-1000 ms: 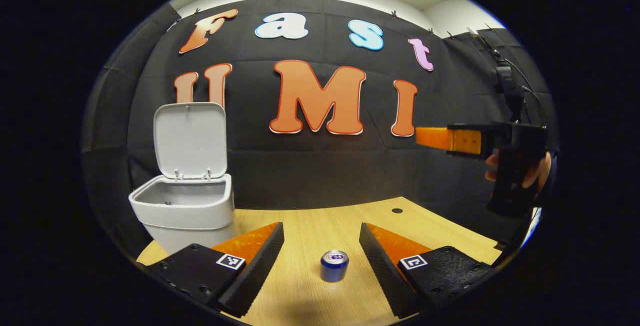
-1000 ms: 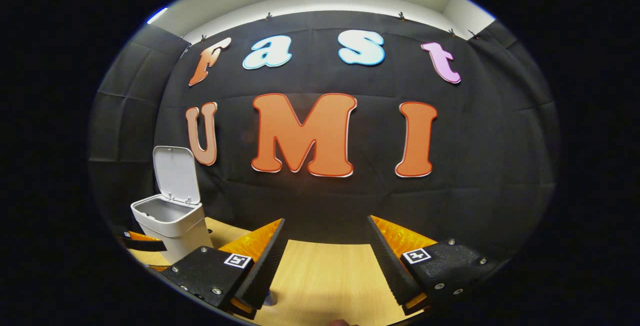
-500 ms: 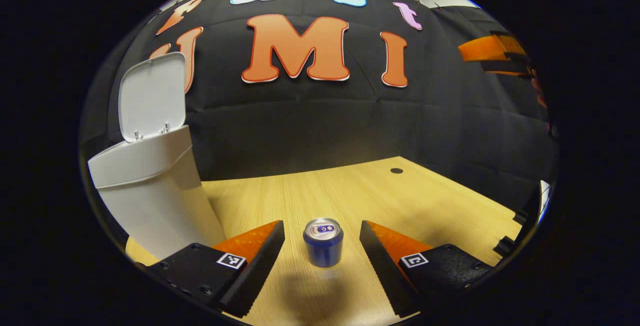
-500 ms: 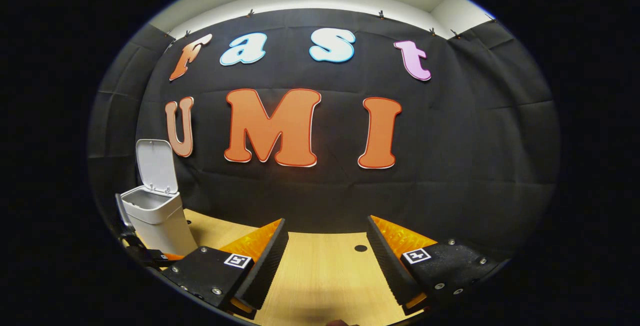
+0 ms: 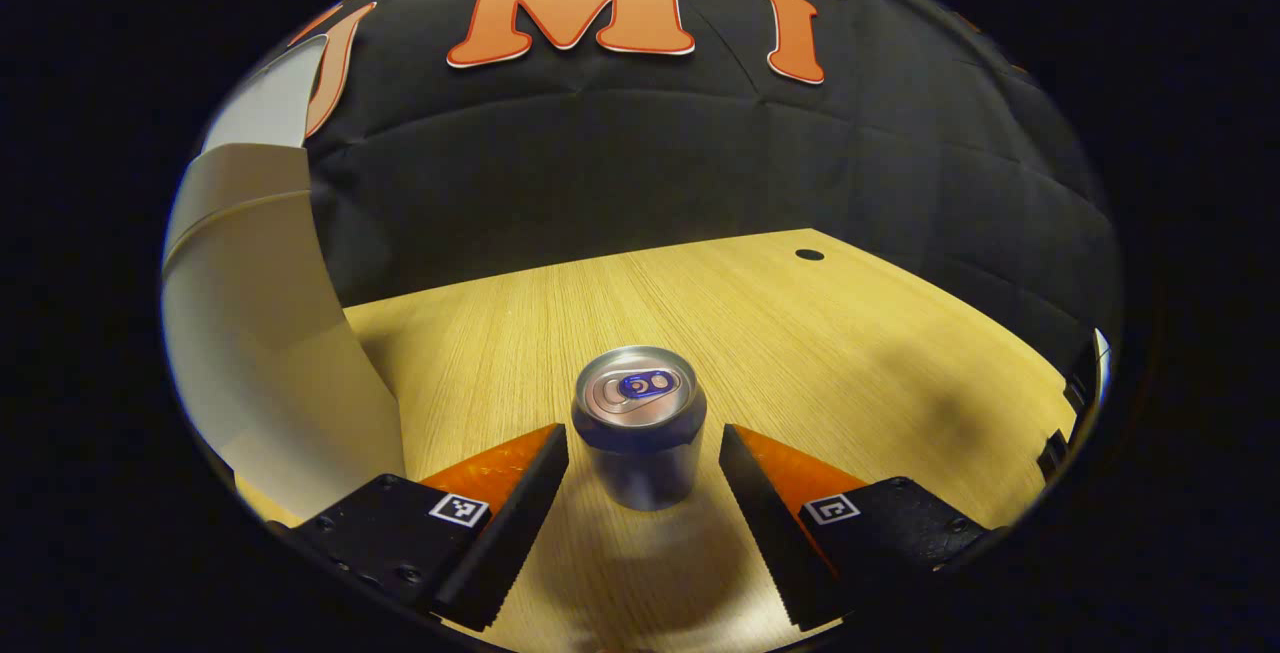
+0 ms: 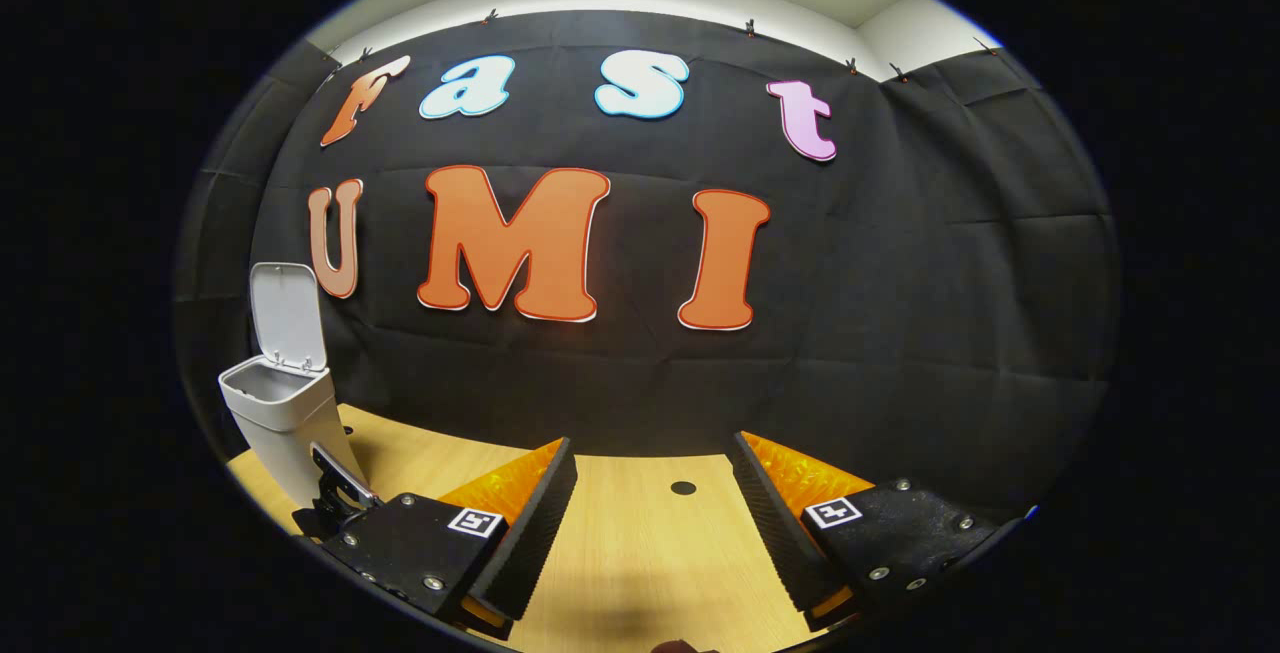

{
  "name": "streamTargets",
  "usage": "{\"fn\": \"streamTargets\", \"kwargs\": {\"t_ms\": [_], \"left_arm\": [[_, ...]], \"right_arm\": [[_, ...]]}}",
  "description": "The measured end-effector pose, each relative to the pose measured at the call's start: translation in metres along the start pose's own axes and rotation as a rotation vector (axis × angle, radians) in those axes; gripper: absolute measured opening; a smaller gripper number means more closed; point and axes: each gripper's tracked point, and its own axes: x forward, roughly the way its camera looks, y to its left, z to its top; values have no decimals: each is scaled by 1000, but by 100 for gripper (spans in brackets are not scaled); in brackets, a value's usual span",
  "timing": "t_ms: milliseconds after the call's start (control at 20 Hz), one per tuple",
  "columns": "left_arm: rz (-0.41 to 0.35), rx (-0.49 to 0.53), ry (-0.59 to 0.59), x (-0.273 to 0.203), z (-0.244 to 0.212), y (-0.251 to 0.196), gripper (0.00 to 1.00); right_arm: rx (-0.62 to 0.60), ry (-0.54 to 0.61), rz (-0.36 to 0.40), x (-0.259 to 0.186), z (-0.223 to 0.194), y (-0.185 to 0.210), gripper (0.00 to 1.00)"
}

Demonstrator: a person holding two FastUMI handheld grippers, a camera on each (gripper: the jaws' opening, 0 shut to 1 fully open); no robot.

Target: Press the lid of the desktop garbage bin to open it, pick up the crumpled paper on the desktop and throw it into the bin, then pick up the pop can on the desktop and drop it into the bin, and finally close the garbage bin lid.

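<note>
We see two grippers, one pop can, one garbage bin and one desktop.

Left gripper view. The left gripper (image 5: 640, 493) is spread wide, and between its two fingers (image 5: 510, 523) stands the single pop can (image 5: 638, 425), upright on the desktop (image 5: 800, 333), its silver top and pull tab facing up. We see a gap on either side of the can, so neither finger touches it. To the left rises the white wall of the garbage bin (image 5: 250, 333), close beside the left finger. One small dark round hole (image 5: 809, 255) lies in the desktop near its far edge.

Right gripper view. The right gripper (image 6: 650, 523) is likewise spread, with bare desktop between its fingers. Far to the left stands the garbage bin (image 6: 285, 413) with its lid (image 6: 284, 318) raised upright; we see the open mouth, but cannot tell what lies inside. Behind both, the black cloth wall (image 6: 900, 333) closes the booth.
</note>
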Motion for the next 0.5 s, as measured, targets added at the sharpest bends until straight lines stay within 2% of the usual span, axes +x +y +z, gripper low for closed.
{"fn": "streamTargets", "kwargs": {"t_ms": [100, 500], "left_arm": [[13, 3, 10, 9, -2, 5, 98], [-3, -4, 24, 22, -5, 7, 85]], "right_arm": [[9, 21, -2, 0, -5, -2, 94], [-10, 46, -11, -1, -12, 1, 94]]}}
